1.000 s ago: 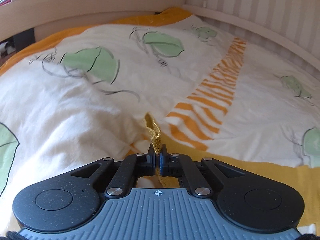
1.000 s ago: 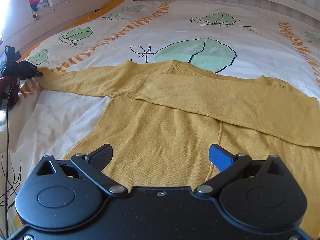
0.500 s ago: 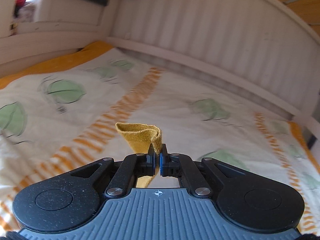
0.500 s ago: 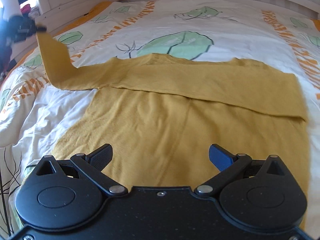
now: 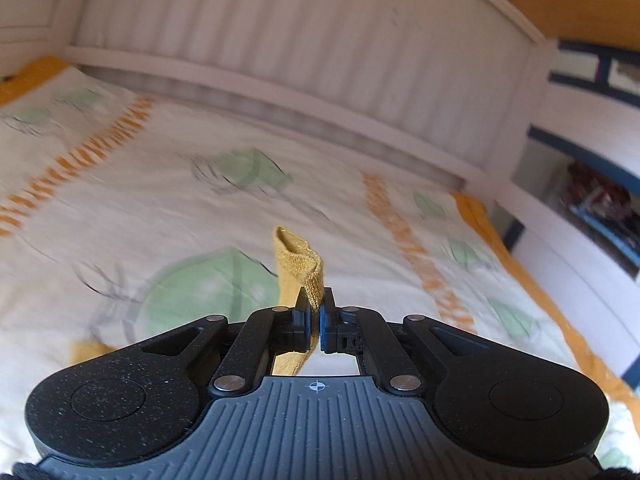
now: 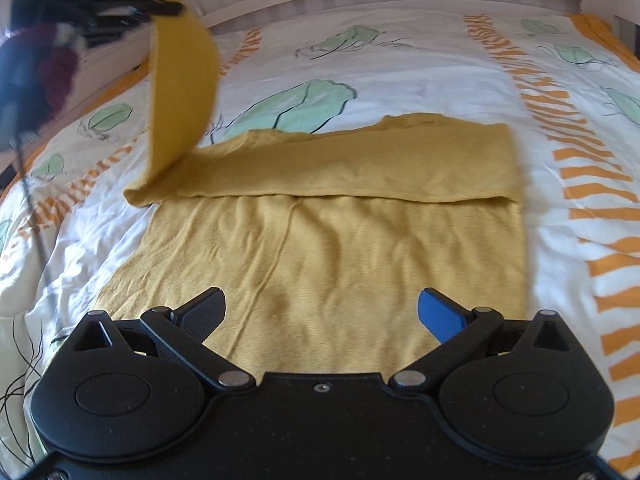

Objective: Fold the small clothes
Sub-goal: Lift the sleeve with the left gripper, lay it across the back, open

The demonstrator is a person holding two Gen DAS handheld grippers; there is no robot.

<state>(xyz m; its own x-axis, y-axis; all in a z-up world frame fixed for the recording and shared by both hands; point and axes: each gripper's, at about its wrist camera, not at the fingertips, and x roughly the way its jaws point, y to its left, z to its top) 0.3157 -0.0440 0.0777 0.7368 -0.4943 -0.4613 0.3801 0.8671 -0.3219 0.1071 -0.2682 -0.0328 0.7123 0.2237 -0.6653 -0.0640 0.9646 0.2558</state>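
Observation:
A mustard-yellow knit sweater [image 6: 320, 264] lies flat on the bed, one sleeve folded across its chest as a band [image 6: 360, 164]. Its other sleeve [image 6: 180, 92] rises in an arc at the upper left, held high by the cuff. My left gripper [image 5: 315, 306] is shut on that sleeve cuff [image 5: 300, 264], which sticks up between the pads; the same gripper [image 6: 160, 6] shows in the right wrist view at the top left. My right gripper [image 6: 322, 314] hovers open over the sweater's lower body, nothing between its fingers.
The bed carries a white duvet [image 6: 420, 60] printed with green leaves and orange stripes. A white slatted bed rail [image 5: 320, 52] runs along the far side. Shelves [image 5: 596, 208] stand beyond the bed's right end. A dark-red sleeve of a person [image 6: 52, 68] shows at left.
My left gripper lifted the sleeve cuff off the bed and swung it up and across toward the sweater, turning to face the far rail. The right gripper drifted sideways over the sweater, staying open.

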